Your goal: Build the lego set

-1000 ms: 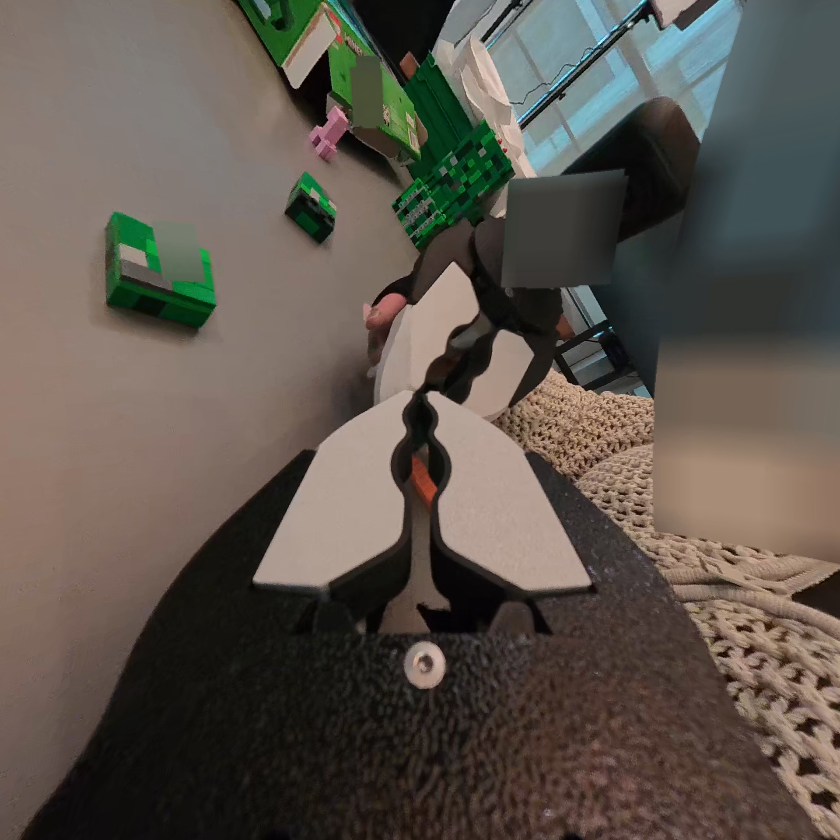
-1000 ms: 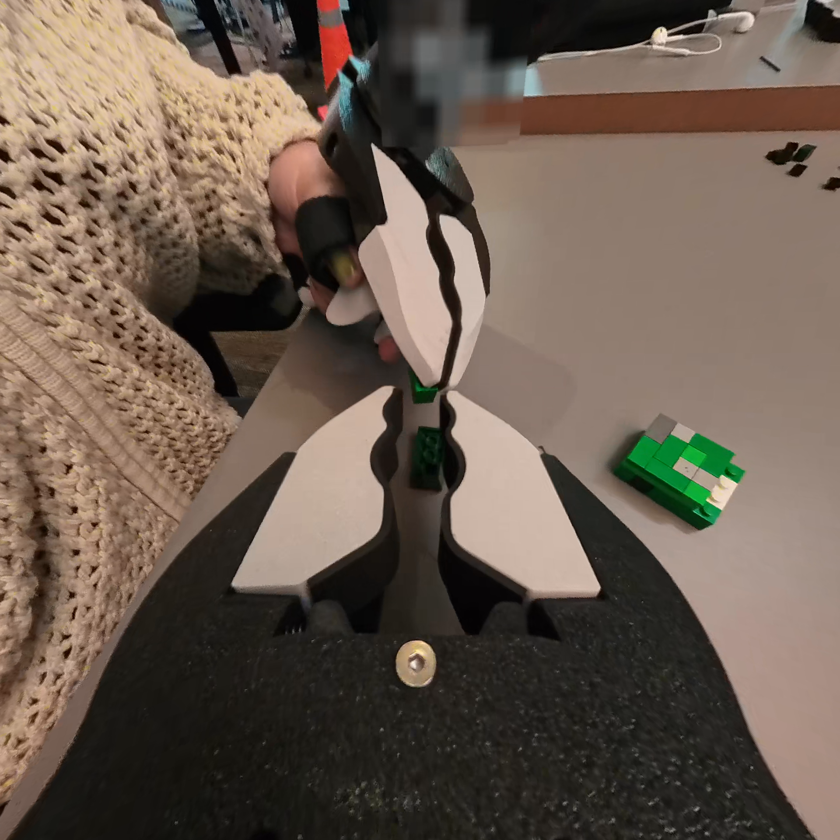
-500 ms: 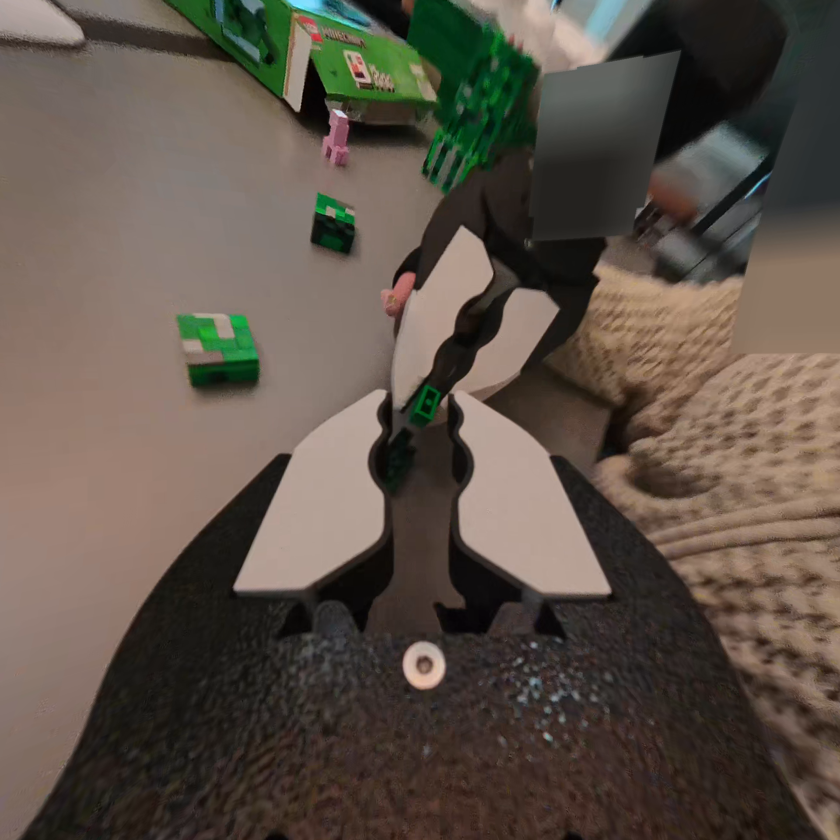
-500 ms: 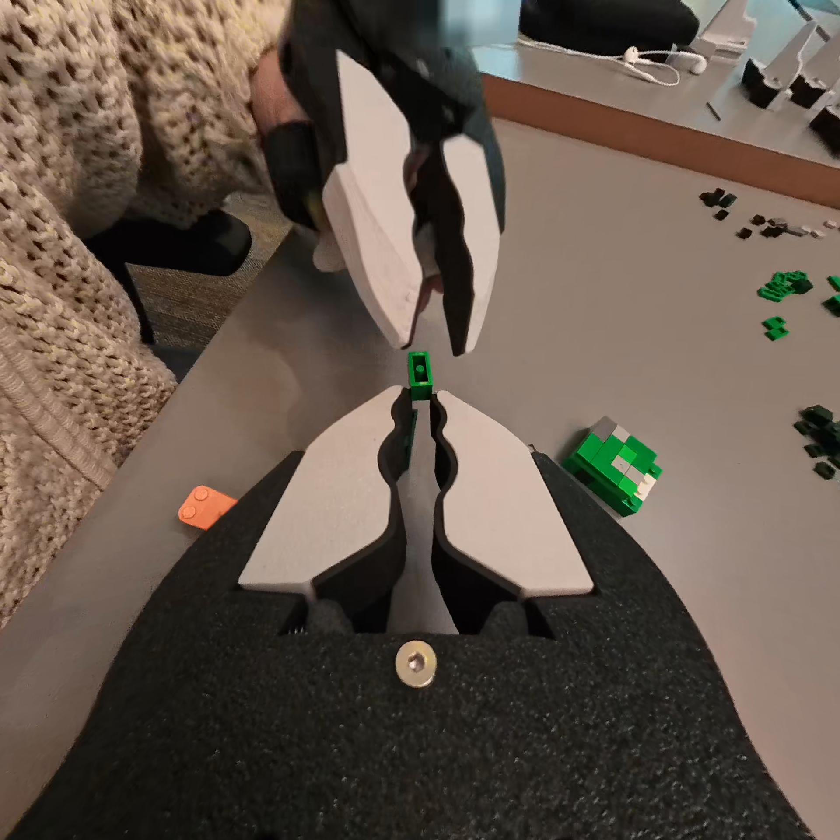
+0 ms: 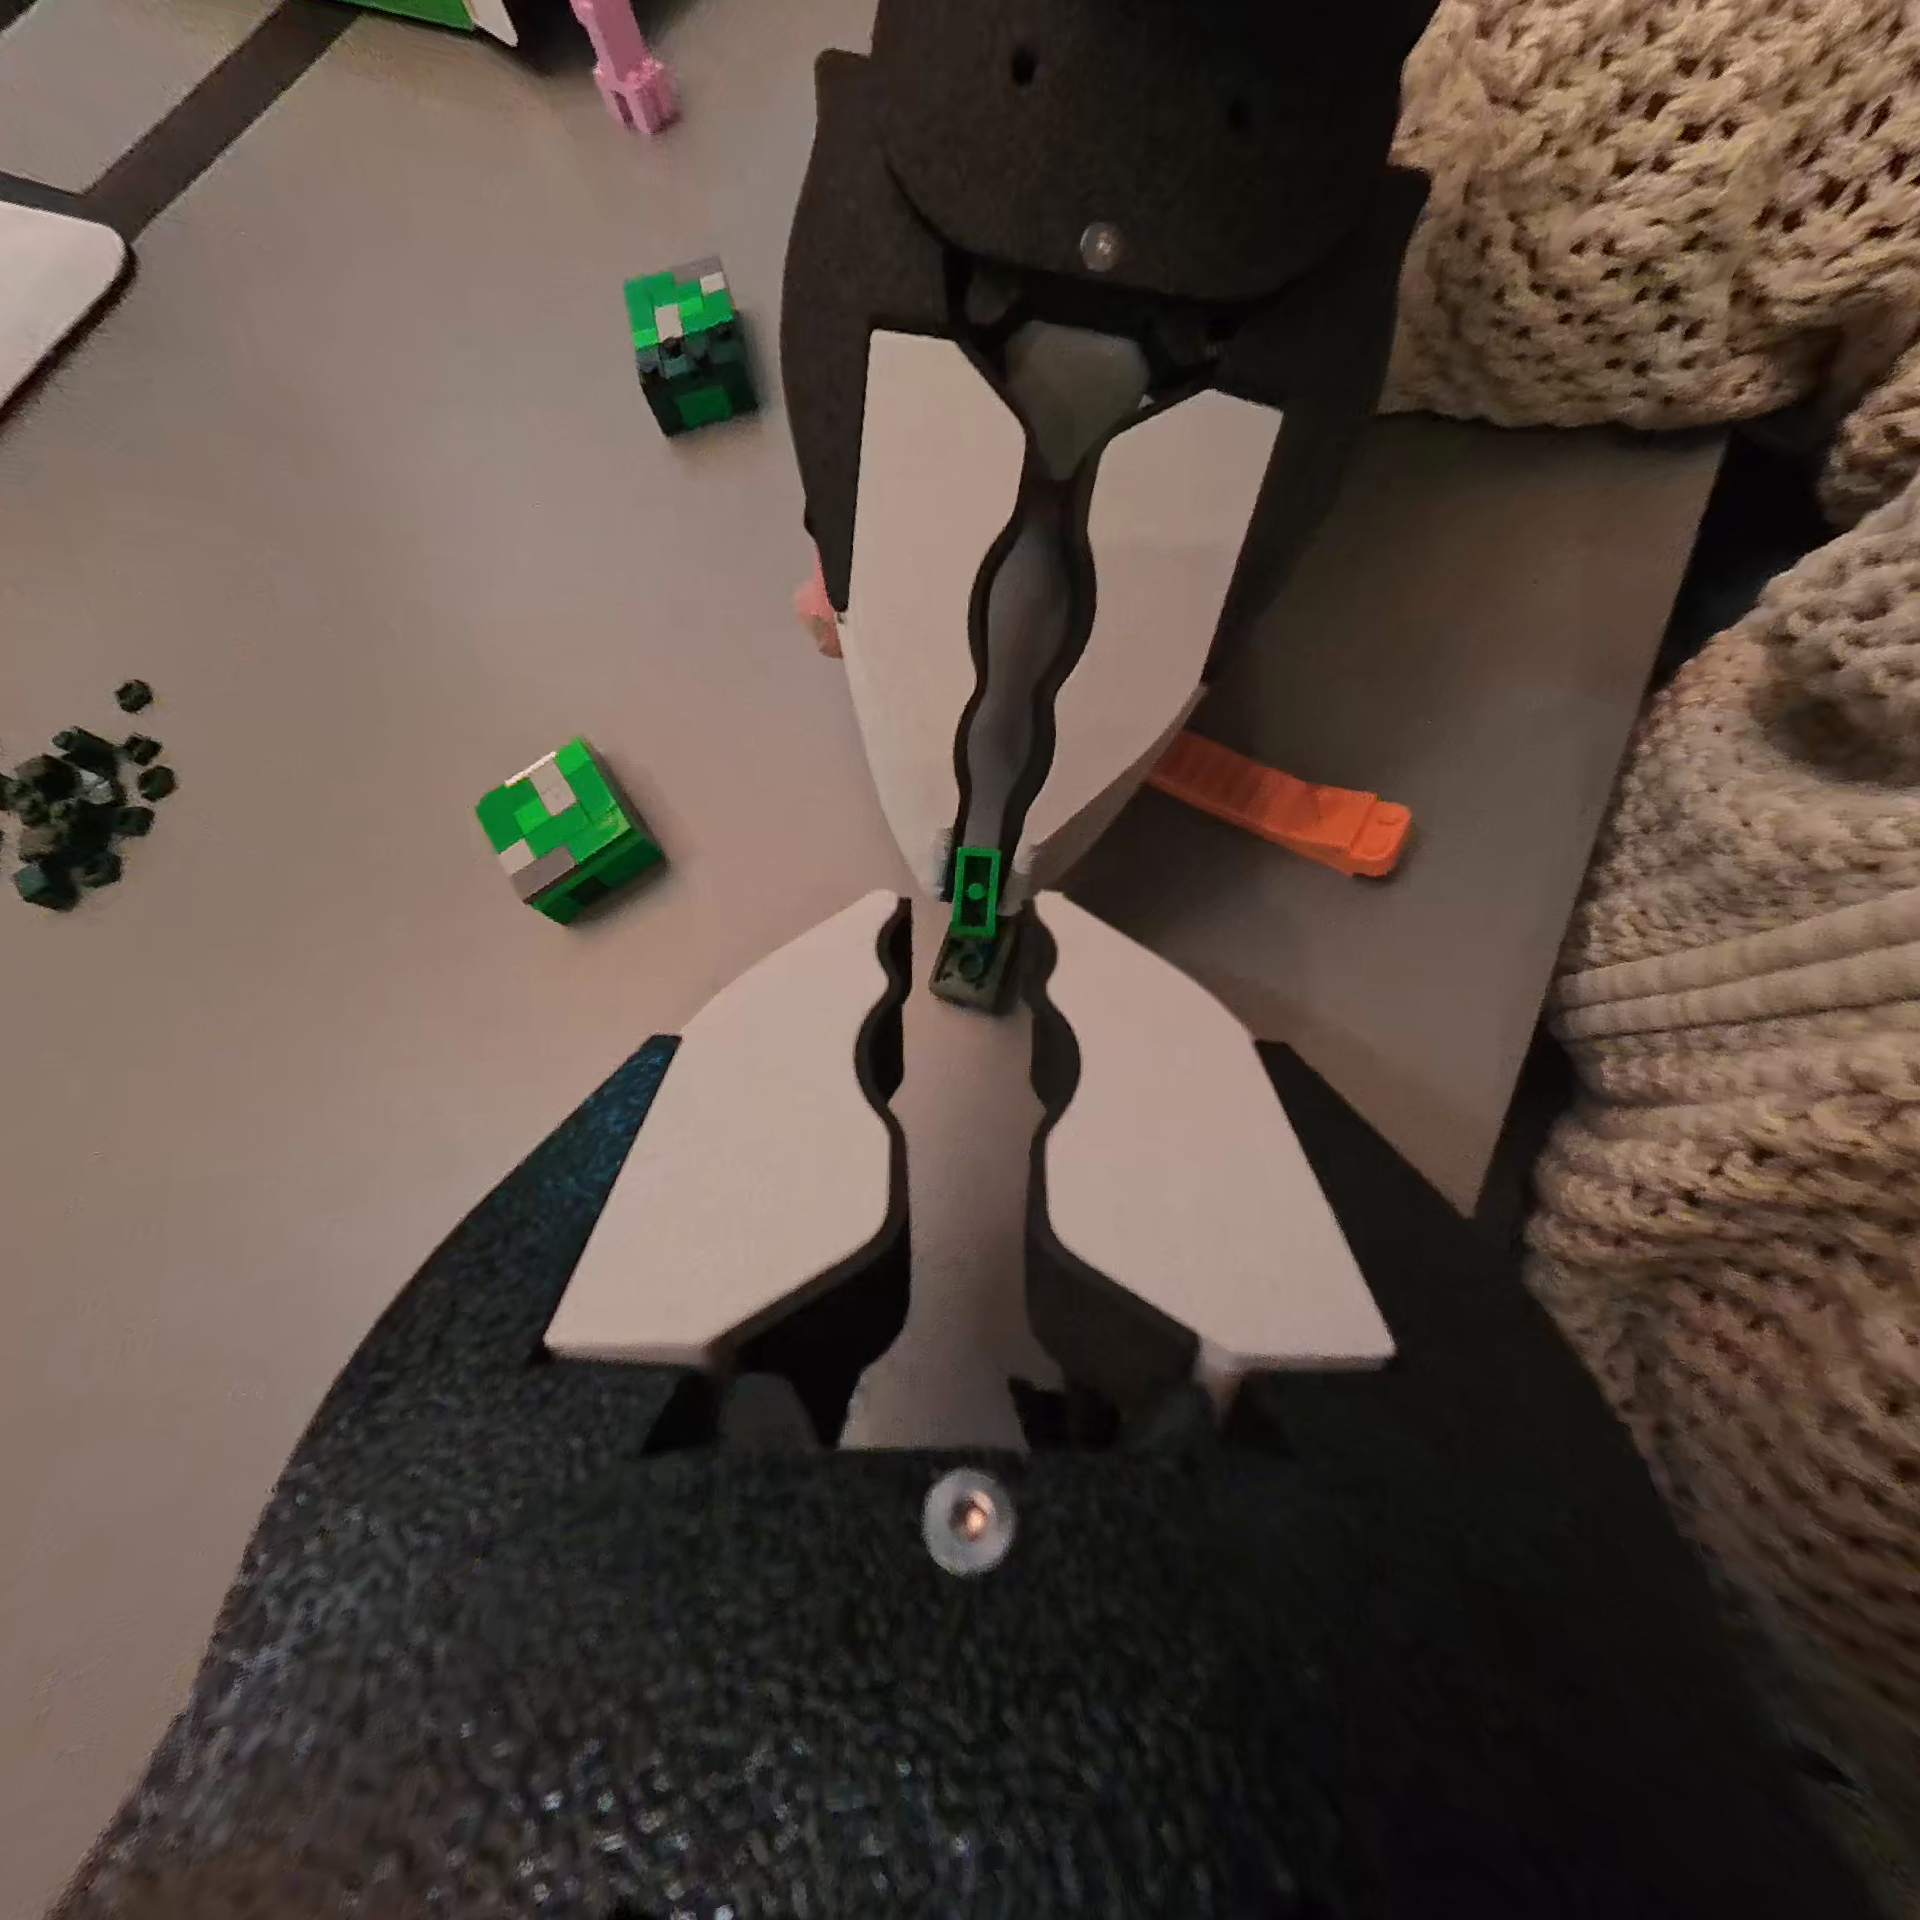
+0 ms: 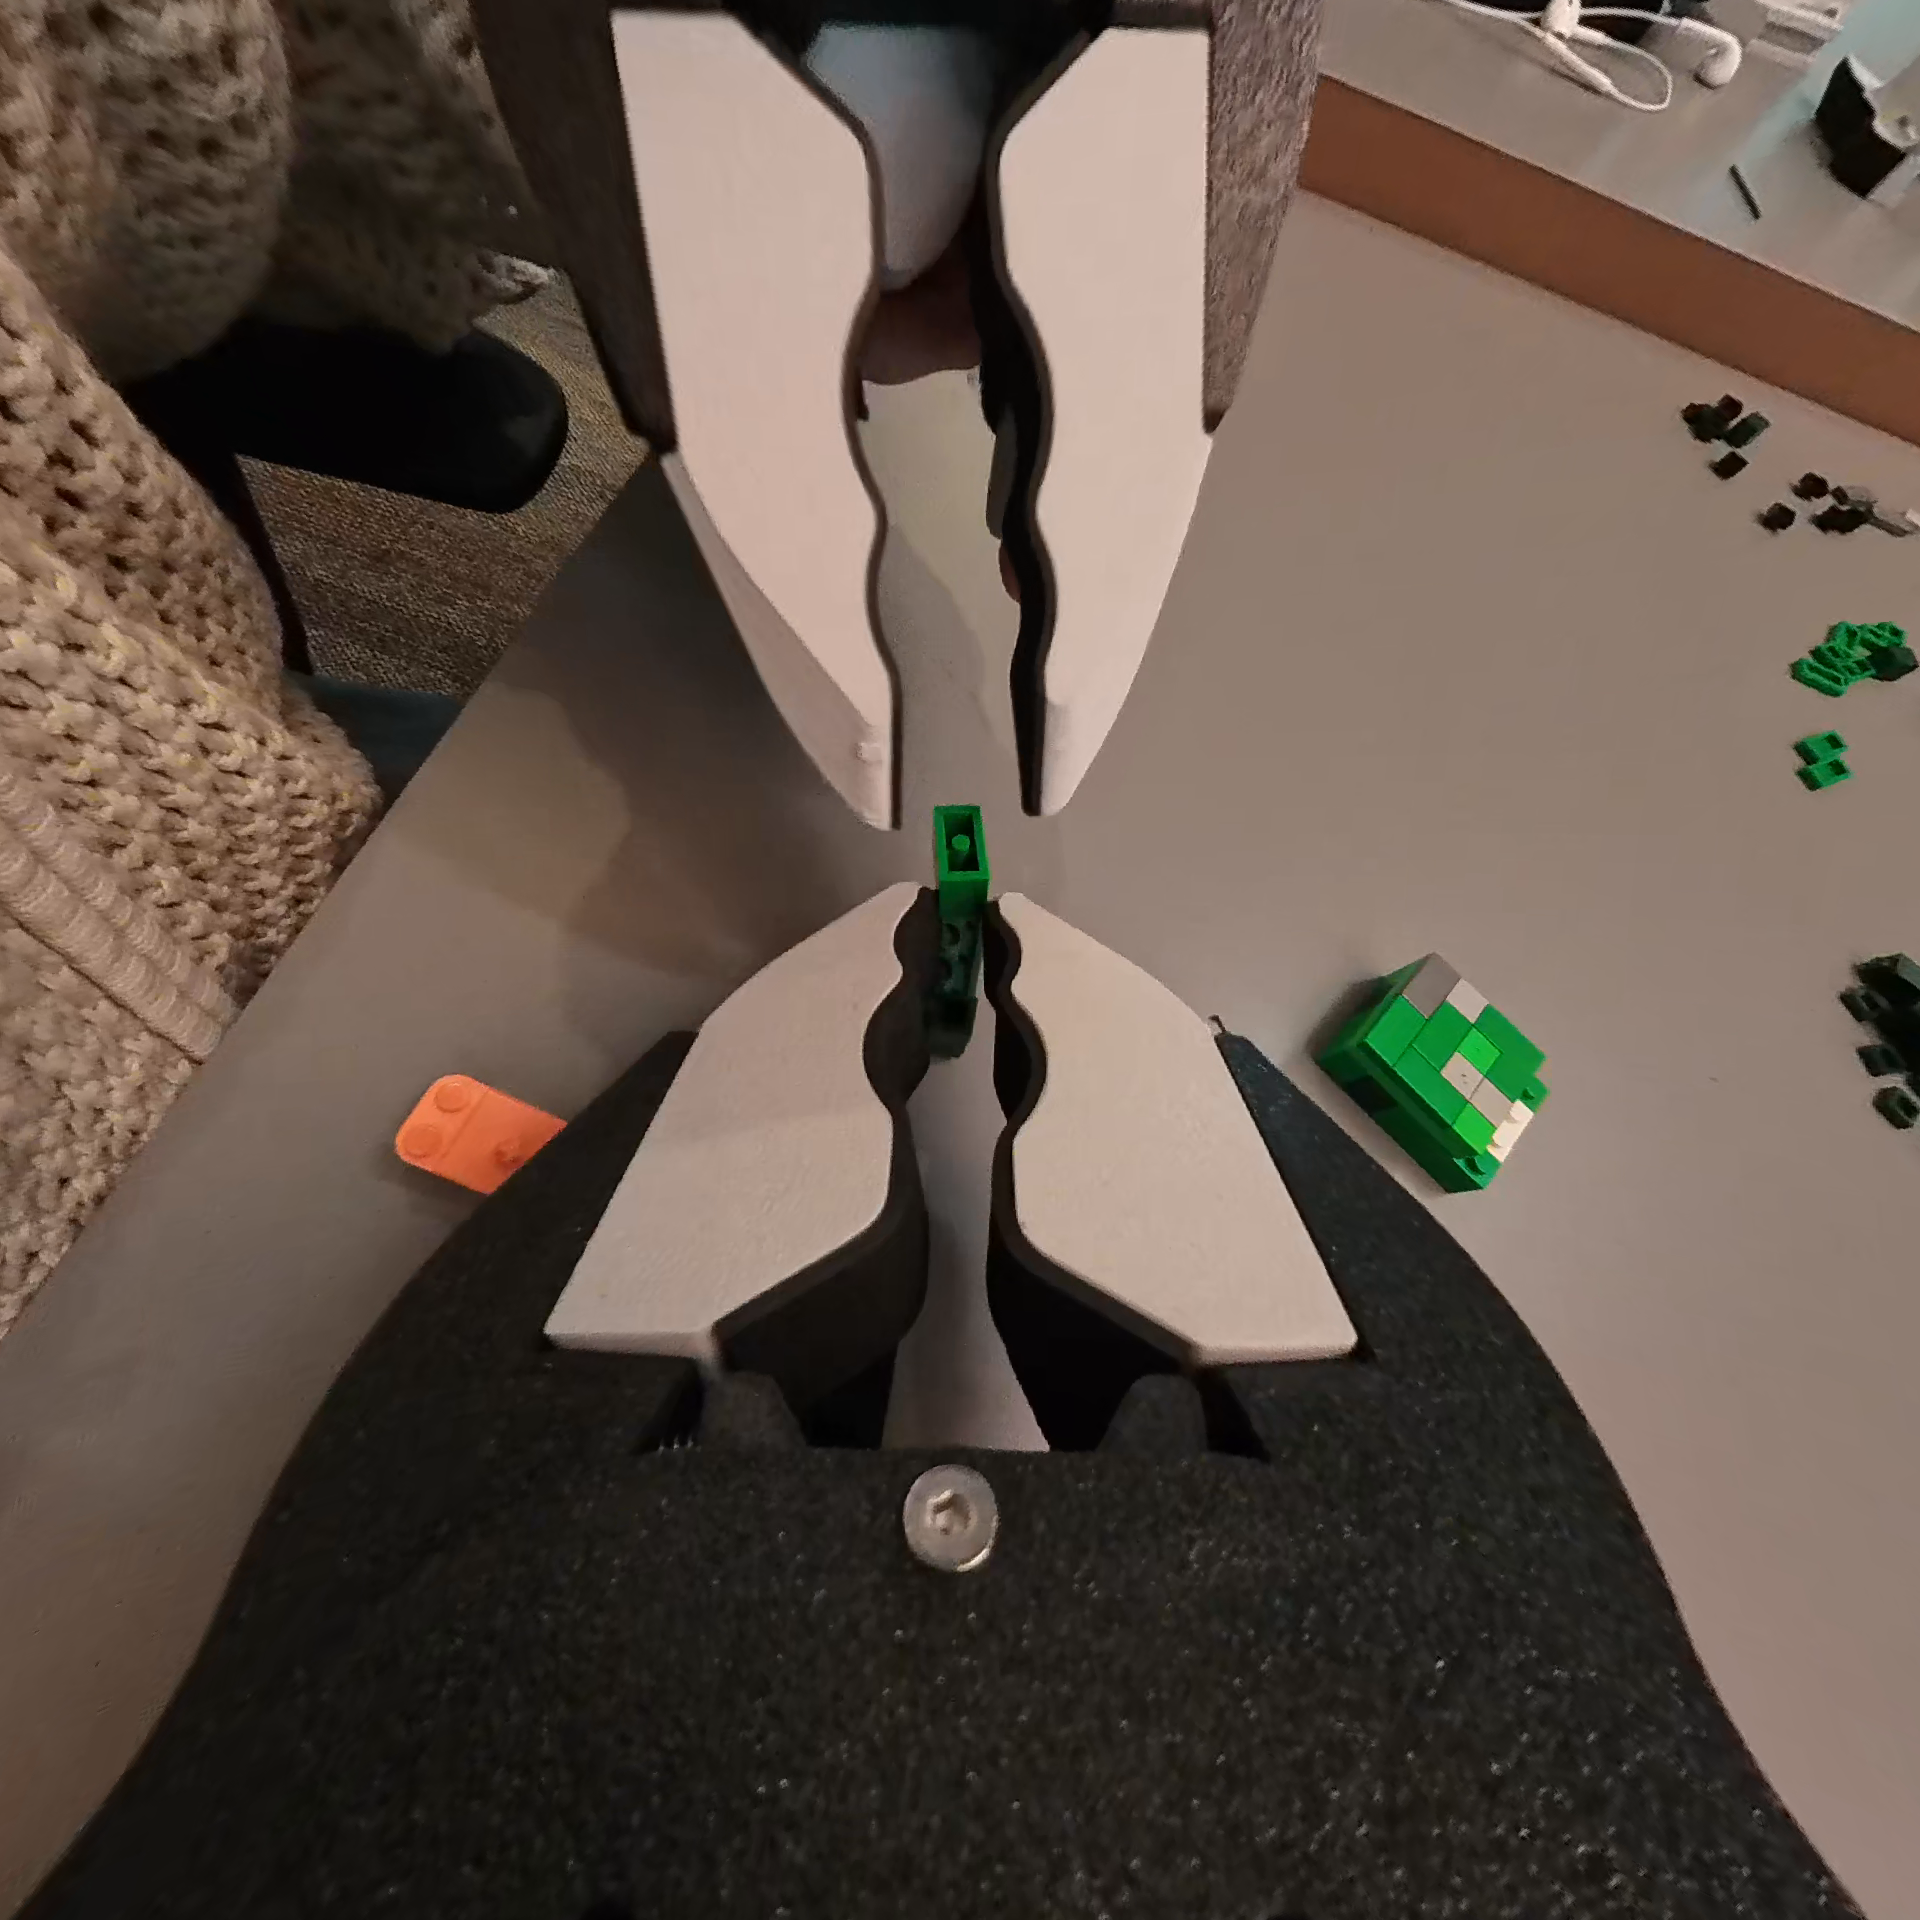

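Lego brick point(image 6: 957, 862), bright green, is sitting clamped in the right gripper point(image 6: 957, 914), while the left gripper point(image 6: 961, 805) is gaping apart just beyond.

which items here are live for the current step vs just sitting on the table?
In hand:
- right gripper, jaws shut on the stacked bright and dark green bricks
- left gripper, jaws open just past those bricks

Lying about:
- green cube assembly
- taller green block
- orange brick separator
- pink figure
- loose dark pieces
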A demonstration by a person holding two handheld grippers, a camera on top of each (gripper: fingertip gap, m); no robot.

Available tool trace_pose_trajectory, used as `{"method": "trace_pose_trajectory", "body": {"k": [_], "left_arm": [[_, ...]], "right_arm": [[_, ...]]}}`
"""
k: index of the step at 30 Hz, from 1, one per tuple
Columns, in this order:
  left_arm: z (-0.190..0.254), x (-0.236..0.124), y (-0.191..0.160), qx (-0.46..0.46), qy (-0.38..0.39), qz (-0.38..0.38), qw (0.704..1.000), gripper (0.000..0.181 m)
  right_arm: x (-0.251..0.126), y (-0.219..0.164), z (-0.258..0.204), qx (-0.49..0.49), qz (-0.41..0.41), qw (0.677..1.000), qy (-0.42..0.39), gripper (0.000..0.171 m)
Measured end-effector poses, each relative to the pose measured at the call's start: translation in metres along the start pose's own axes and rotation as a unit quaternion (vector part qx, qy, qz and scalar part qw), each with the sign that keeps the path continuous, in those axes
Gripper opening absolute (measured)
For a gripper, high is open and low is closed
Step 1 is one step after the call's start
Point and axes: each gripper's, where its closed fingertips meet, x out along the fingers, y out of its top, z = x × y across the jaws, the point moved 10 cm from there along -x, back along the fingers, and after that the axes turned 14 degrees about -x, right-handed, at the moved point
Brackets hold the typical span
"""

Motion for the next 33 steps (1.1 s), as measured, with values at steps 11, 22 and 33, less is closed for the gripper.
{"method": "trace_pose_trajectory", "body": {"k": [11,22,33], "left_arm": [[0.001,0.007,-0.001,0.029,0.023,-0.019,0.999,0.008],[-0.007,0.003,-0.01,0.025,0.054,-0.039,0.997,0.008],[-0.007,0.003,-0.011,0.028,0.046,-0.043,0.998,0.008]], "right_arm": [[-0.003,-0.004,0.001,0.017,0.013,1.0,-0.003,0.013],[0.003,-0.021,-0.001,0.075,-0.049,0.995,0.05,0.023],[0.004,-0.009,-0.008,0.11,-0.064,0.992,0.013,0.026]]}}
